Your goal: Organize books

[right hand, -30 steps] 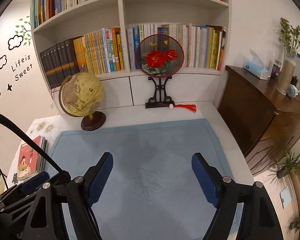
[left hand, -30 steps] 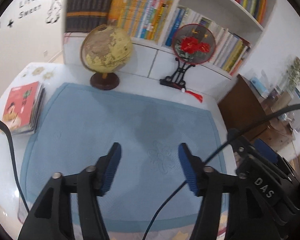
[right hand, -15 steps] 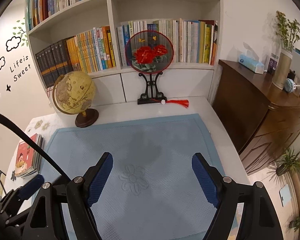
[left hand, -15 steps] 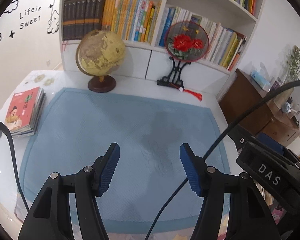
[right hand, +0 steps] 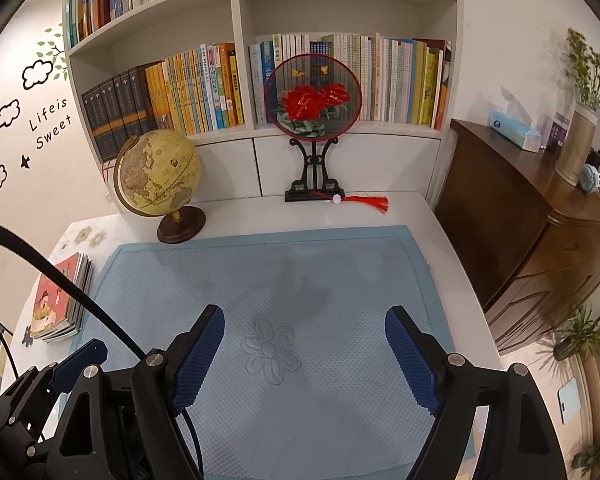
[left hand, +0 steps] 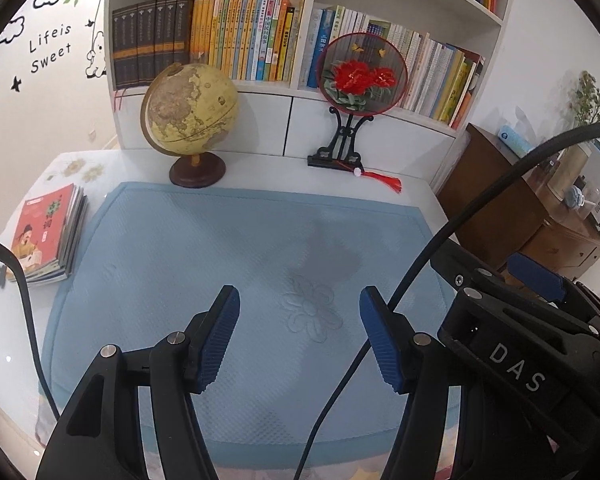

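Observation:
A stack of thin books (left hand: pixel 46 236) with a red cover on top lies flat at the table's left edge, beside the blue mat (left hand: pixel 236 248); in the right wrist view the stack of books (right hand: pixel 58 300) sits at far left. My left gripper (left hand: pixel 299 312) hovers open over the mat's near half, nothing between its blue pads. My right gripper (right hand: pixel 304 330) is open too, wide, above the stitched flower. Both are well away from the stack. The white bookshelf (right hand: pixel 236 32) at the back holds rows of upright books.
A globe (left hand: pixel 190 114) on a dark base and a round red-flower fan on a black stand (left hand: pixel 360 76) stand at the table's back edge. A dark wooden cabinet (right hand: pixel 540 224) flanks the table's right. Black cables cross both views.
The left wrist view has swung and levelled: the globe and shelf now sit more upright and centred. The right wrist view drew back slightly, so the table looks a little farther off. Both grippers stay open.

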`<state>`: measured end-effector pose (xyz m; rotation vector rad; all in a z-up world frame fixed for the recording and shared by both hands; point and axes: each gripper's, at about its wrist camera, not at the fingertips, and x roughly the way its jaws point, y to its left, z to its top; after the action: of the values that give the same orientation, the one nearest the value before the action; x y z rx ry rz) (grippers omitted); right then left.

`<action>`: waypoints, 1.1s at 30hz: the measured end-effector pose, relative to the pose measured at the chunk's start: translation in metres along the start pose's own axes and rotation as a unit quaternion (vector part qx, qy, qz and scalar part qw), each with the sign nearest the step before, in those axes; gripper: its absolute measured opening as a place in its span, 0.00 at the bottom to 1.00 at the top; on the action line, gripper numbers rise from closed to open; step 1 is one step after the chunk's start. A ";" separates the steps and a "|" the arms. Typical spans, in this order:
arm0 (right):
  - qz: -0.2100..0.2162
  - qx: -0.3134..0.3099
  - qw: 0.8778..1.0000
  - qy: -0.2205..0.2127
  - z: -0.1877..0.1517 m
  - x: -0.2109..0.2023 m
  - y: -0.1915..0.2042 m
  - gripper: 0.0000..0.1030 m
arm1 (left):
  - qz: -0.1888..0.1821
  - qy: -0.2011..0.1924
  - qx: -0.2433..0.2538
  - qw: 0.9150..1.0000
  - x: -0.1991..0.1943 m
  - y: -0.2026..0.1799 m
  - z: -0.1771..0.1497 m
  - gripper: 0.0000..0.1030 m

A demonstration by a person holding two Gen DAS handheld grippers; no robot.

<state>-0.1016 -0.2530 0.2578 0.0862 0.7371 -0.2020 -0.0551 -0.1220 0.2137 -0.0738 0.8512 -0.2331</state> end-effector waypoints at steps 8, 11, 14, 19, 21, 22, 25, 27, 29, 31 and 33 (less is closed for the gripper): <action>-0.010 0.001 1.000 -0.009 0.004 0.002 -0.004 0.79 | 0.010 0.005 0.002 1.000 0.005 0.005 0.003 0.59; -0.016 0.011 1.000 -0.008 0.007 0.005 -0.012 0.79 | 0.010 0.010 0.005 1.000 0.008 0.005 0.003 0.59; -0.019 0.022 1.000 -0.004 0.008 0.008 -0.019 0.79 | 0.007 0.012 0.006 1.000 0.009 0.005 0.003 0.59; -0.041 0.018 0.999 -0.006 0.007 0.009 -0.022 0.79 | 0.008 0.009 0.008 1.000 0.009 0.005 0.004 0.59; -0.038 0.019 0.999 -0.004 0.008 0.010 -0.022 0.79 | 0.010 0.008 0.011 1.000 0.010 0.004 0.004 0.59; -0.035 0.021 0.999 -0.003 0.008 0.010 -0.022 0.79 | 0.010 0.007 0.012 1.000 0.010 0.004 0.004 0.59; -0.035 0.019 0.999 -0.002 0.008 0.012 -0.022 0.79 | 0.009 0.012 0.013 1.000 0.012 0.005 0.003 0.59; -0.036 0.017 0.999 -0.001 0.008 0.013 -0.021 0.79 | 0.009 0.015 0.012 1.000 0.014 0.005 0.003 0.59; -0.031 0.017 0.999 0.001 0.008 0.014 -0.021 0.79 | 0.009 0.016 0.012 1.000 0.014 0.005 0.002 0.59; -0.030 0.018 0.999 0.002 0.007 0.013 -0.020 0.79 | 0.010 0.015 0.012 1.000 0.014 0.005 0.003 0.59; -0.031 0.016 0.999 0.002 0.007 0.013 -0.020 0.79 | 0.011 0.014 0.014 1.000 0.014 0.005 0.003 0.59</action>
<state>-0.0915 -0.2756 0.2539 0.0947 0.7402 -0.2722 -0.0432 -0.1205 0.2046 -0.0346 0.8753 -0.2257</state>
